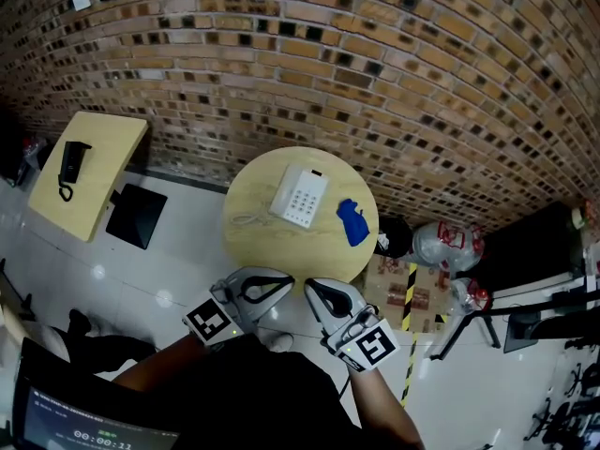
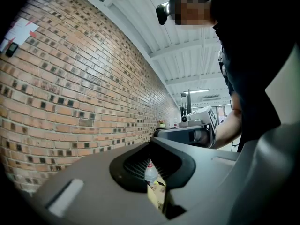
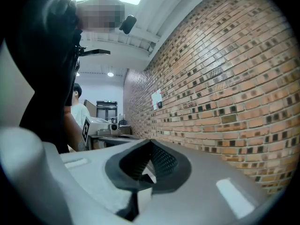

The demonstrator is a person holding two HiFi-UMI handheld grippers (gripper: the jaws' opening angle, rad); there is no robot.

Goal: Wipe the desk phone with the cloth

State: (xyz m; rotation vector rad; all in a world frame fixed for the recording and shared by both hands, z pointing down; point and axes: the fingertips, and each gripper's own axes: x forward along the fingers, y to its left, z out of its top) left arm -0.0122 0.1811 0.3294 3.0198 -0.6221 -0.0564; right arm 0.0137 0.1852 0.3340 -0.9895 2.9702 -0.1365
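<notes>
The white desk phone lies keypad up near the middle of the round wooden table at the centre of the head view. The blue cloth lies crumpled just right of it, near the table's right edge and apart from the phone. Below the table's lower edge, touching neither thing, the left gripper and the right gripper are held level side by side, tips angled toward each other. Each has its jaws closed tip to tip with nothing between them. Bare forearms run up from the bottom of the frame to the grippers; the person's dark clothing covers the lower centre and hides most of both arms. The phone's cord is only a faint line on the tabletop to its left, and its handset cannot be made out against the white body
</notes>
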